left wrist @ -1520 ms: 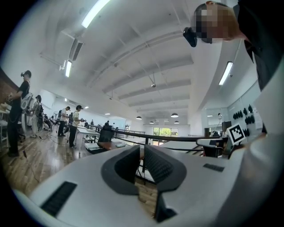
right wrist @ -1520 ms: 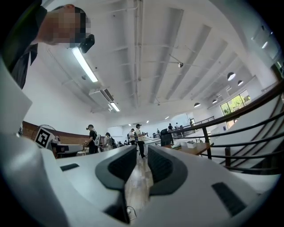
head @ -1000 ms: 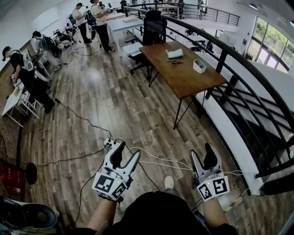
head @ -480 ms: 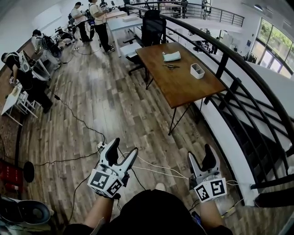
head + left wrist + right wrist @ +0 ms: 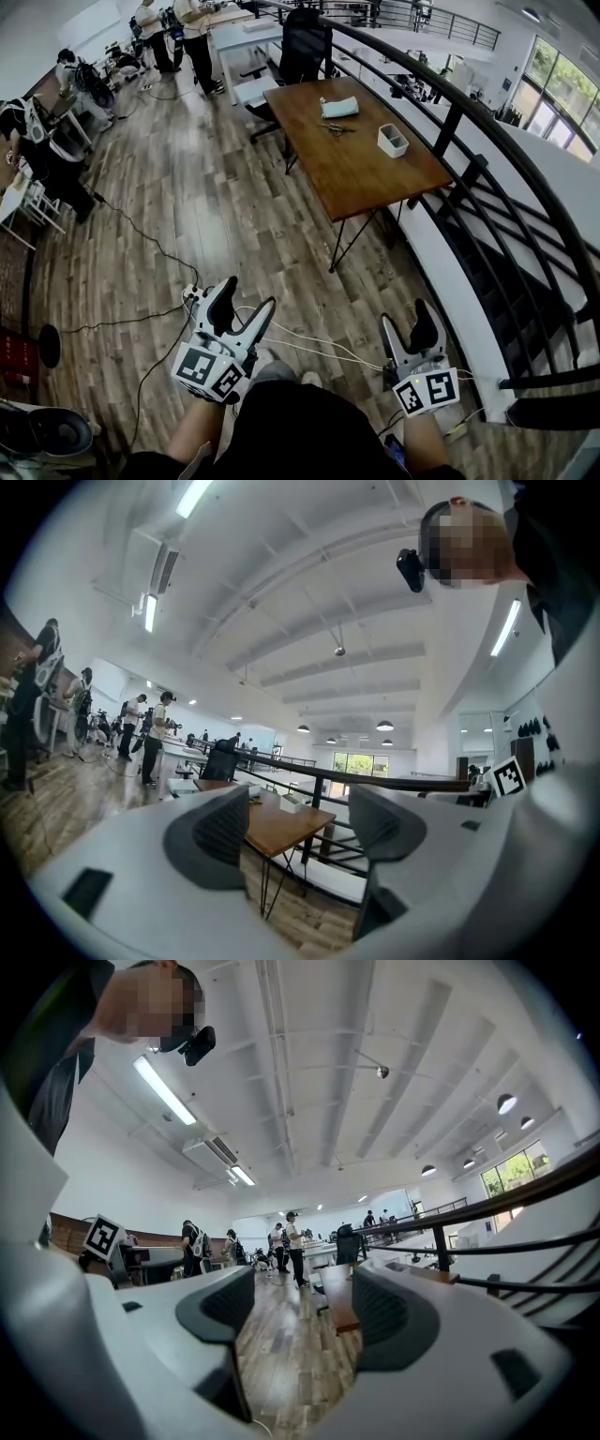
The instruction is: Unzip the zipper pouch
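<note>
The zipper pouch (image 5: 338,108), pale teal, lies on the far part of a brown wooden table (image 5: 366,173), well ahead of both grippers. My left gripper (image 5: 246,298) is held low at the left. It is open, its jaws have just been opening, and nothing is between them. My right gripper (image 5: 406,319) is low at the right, also open after just opening, and empty. In the left gripper view the left gripper (image 5: 300,822) frames the distant table (image 5: 281,827). In the right gripper view the right gripper (image 5: 305,1312) points along the floor beside the table (image 5: 336,1309).
A white box (image 5: 392,140) and a small dark tool (image 5: 335,128) lie on the table. A black railing (image 5: 469,159) runs along its right side, and an office chair (image 5: 305,42) stands behind it. Cables (image 5: 141,244) trail over the wooden floor. People (image 5: 192,33) work at the far left.
The table and pouch have come nearer and lower in the head view as I walk toward them. Both grippers' jaws stand wider than a second ago.
</note>
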`<state>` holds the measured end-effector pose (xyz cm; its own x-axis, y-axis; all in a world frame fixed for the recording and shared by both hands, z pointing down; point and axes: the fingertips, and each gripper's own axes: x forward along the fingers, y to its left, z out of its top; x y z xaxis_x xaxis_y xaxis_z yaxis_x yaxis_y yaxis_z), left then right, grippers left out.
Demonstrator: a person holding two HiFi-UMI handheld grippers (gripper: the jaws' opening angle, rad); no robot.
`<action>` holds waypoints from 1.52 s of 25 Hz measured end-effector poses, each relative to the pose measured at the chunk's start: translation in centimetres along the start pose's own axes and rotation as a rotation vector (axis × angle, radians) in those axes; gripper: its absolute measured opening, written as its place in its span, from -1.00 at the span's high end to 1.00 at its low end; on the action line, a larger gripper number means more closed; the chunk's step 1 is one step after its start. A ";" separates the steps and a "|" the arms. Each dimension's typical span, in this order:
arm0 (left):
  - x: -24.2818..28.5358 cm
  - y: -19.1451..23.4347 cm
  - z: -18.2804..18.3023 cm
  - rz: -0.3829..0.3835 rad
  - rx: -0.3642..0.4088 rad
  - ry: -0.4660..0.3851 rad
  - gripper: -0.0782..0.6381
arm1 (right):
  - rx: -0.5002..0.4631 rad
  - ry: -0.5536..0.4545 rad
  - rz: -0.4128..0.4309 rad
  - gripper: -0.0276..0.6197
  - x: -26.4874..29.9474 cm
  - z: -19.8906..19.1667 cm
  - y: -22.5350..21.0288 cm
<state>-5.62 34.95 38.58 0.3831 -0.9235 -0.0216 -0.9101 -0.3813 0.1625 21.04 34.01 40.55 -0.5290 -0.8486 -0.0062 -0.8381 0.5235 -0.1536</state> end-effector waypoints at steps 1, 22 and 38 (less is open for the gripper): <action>0.2 0.1 -0.1 -0.002 -0.001 0.003 -0.12 | 0.001 0.004 -0.001 -0.05 0.2 -0.1 -0.2; 13.5 12.3 1.3 -0.057 -0.049 -0.011 -0.12 | -0.065 0.023 -0.034 0.04 16.6 1.7 -2.9; 20.5 22.2 2.5 -0.113 -0.058 -0.004 -0.12 | -0.071 0.033 -0.075 0.10 27.8 2.1 -1.9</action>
<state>-18.35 7.49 39.26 0.4821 -0.8749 -0.0468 -0.8503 -0.4801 0.2157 8.17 9.28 38.61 -0.4671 -0.8835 0.0358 -0.8824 0.4633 -0.0819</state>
